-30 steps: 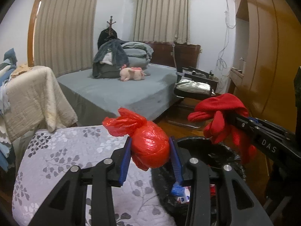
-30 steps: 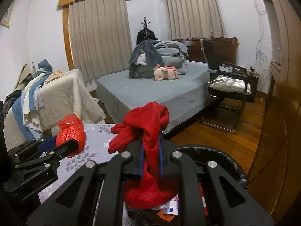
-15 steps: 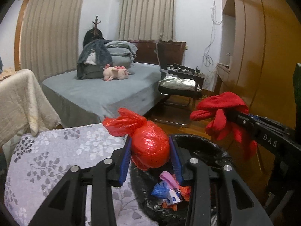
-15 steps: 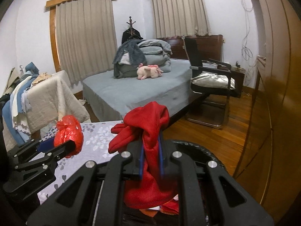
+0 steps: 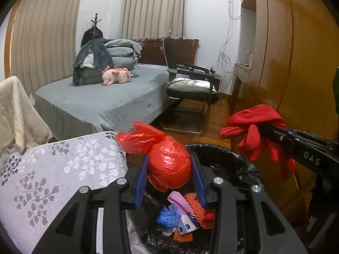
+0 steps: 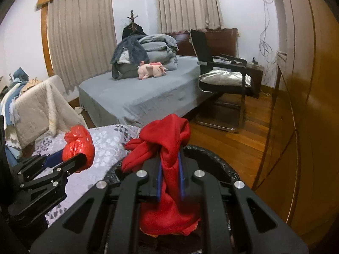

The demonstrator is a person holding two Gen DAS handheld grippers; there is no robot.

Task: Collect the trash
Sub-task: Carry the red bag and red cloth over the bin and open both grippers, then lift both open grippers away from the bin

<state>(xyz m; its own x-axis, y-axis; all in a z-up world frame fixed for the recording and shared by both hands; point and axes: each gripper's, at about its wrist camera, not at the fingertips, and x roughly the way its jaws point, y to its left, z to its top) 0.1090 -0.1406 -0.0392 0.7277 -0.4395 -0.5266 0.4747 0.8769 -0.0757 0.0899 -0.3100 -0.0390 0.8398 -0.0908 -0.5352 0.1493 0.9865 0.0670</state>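
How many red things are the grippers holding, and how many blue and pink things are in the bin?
Red, held: 2 (red plastic bag, red glove)
Blue, in the bin: 1 (blue bag)
Pink, in the bin: 1 (pink scrap)
Total: 4

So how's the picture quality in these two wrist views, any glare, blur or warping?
Left wrist view: strong fisheye bowing of the wardrobe, dark vignetted corners, soft sheen on its wood, the knotted red bag sharp. Right wrist view: same bowing on the curtains, slight smearing on the red cloth near the lens, the bed reasonably crisp.
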